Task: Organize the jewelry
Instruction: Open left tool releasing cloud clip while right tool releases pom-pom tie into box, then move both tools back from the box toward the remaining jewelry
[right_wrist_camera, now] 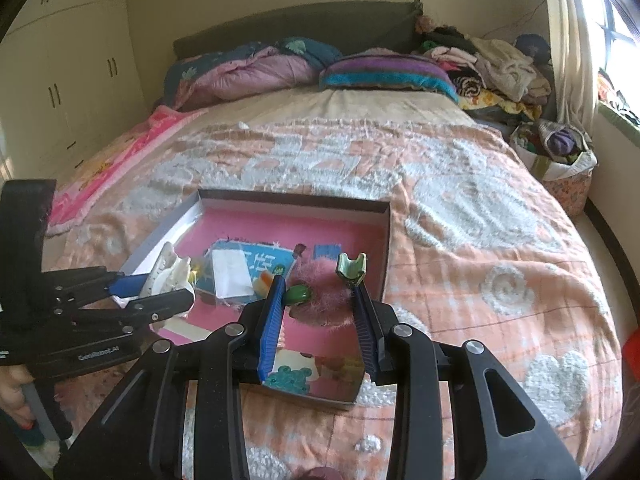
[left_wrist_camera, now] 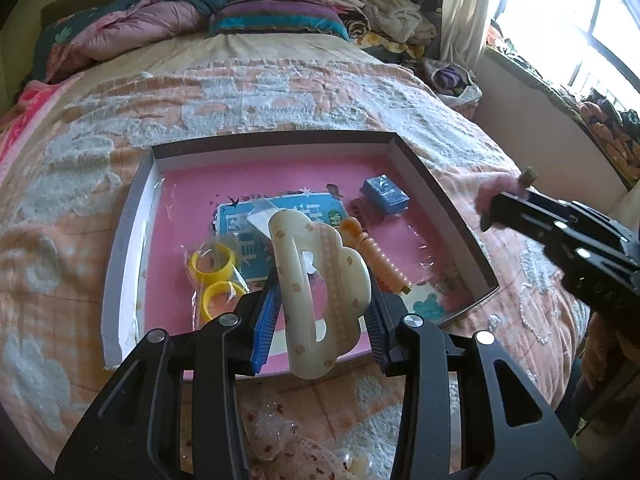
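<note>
Left wrist view: the left gripper (left_wrist_camera: 320, 312) pinches a cream hair claw (left_wrist_camera: 316, 288) between its blue pads, held above the near edge of the pink-floored box (left_wrist_camera: 132, 216) on the bedspread (left_wrist_camera: 280, 96). Inside the box lie yellow rings (left_wrist_camera: 212, 276) at 9 o'clock of the claw, an orange beaded clip (left_wrist_camera: 376, 256) at 2 o'clock and a blue cube (left_wrist_camera: 386, 194) farther toward 1 o'clock. The right gripper (left_wrist_camera: 504, 208) enters at 3 o'clock.

Right wrist view: the right gripper (right_wrist_camera: 320, 276) clamps a pink fluffy clip (right_wrist_camera: 324, 292) (green ends poking out at both pads) over the box's right half.

Risks, as judged: both loads head for one shallow box, so the grippers may collide; the claw, gripped across its curved body, could twist free and fall short onto the bedspread; a dropped item could scatter the rings.
</note>
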`<action>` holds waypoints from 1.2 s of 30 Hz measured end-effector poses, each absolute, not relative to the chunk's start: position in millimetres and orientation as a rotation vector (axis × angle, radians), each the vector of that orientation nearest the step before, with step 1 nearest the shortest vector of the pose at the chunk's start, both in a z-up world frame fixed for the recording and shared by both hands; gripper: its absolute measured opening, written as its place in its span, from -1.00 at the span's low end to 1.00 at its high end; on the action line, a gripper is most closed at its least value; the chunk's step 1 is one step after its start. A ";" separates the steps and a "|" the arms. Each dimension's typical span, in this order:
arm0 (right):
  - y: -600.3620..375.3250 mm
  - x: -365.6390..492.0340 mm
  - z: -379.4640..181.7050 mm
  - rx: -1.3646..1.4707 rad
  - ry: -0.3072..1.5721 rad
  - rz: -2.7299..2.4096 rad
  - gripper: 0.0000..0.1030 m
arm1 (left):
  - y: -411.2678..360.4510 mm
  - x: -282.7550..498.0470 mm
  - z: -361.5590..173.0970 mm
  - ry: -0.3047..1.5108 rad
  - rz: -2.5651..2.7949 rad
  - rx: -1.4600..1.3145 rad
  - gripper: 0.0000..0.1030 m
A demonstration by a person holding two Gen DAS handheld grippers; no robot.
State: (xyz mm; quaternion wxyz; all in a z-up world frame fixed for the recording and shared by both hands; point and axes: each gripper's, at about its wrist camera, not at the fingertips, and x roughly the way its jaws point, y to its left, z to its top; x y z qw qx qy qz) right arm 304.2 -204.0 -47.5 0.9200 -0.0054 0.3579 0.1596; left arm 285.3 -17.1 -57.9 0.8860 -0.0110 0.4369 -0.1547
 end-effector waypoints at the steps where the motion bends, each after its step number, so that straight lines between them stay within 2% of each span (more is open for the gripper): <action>1: -202.2 306.2 -51.1 -0.017 0.742 0.330 -0.38 | -17.2 286.1 -58.4 0.911 -0.320 -0.021 -0.41; 14: -194.4 323.1 -77.1 -0.020 0.811 0.345 -0.33 | -11.7 287.6 -58.1 0.917 -0.299 -0.012 -0.13; 16: -194.6 322.5 -79.0 -0.015 0.816 0.347 -0.33 | -10.1 286.7 -56.1 0.911 -0.294 -0.012 -0.03; 18: -196.4 320.8 -80.1 -0.006 0.818 0.348 -0.18 | -8.4 285.9 -54.1 0.907 -0.294 -0.014 0.03; 25: -204.0 302.4 -75.0 0.028 0.795 0.333 -0.01 | 0.4 283.7 -49.0 0.907 -0.279 -0.020 0.20; 29: -211.2 286.6 -65.7 0.055 0.767 0.328 0.22 | 6.8 281.7 -42.6 0.896 -0.268 -0.025 0.33; 36: -217.2 263.8 -47.7 0.058 0.728 0.329 0.32 | 20.3 272.7 -26.9 0.858 -0.238 -0.036 0.60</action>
